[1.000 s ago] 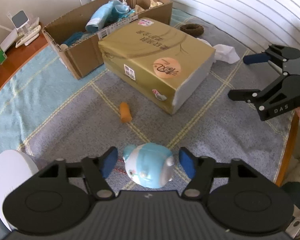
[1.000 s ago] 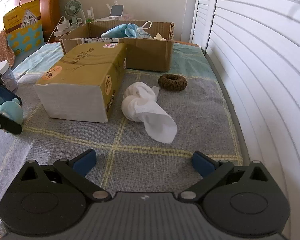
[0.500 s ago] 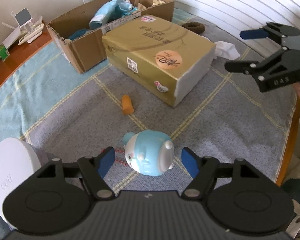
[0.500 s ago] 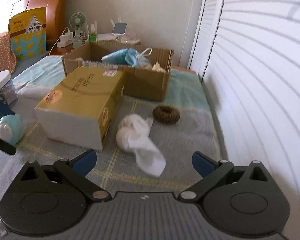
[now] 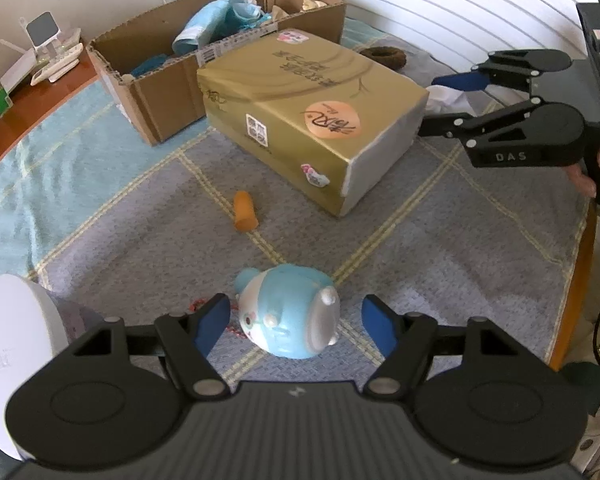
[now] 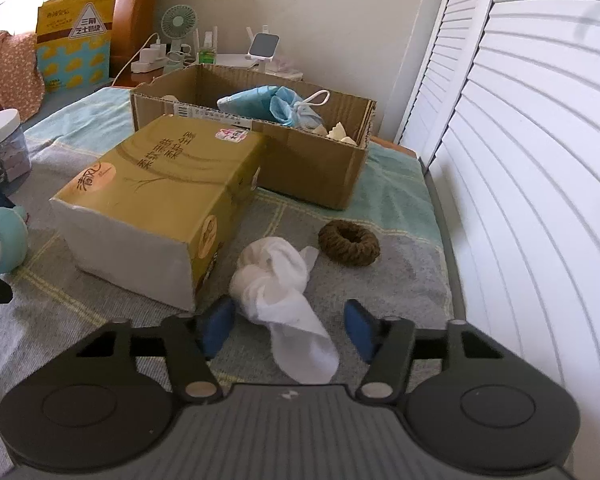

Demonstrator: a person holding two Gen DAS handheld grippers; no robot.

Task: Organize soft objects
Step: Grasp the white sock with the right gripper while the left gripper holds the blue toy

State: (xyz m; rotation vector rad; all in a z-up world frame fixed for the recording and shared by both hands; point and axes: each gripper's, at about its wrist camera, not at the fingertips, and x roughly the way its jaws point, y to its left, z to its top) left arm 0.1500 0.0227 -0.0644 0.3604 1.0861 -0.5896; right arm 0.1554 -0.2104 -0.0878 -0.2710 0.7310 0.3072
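One cardboard box (image 6: 300,168) and one gold tissue pack (image 6: 156,200) sit on the blanket (image 6: 396,280). One white sock (image 6: 284,304) lies between the released right claw (image 6: 290,330) (one brown hair tie (image 6: 348,243) beyond). One blue toy (image 5: 288,312) lies between the released left claw (image 5: 294,322).

White jar (image 5: 8,344) cut by the left edge.
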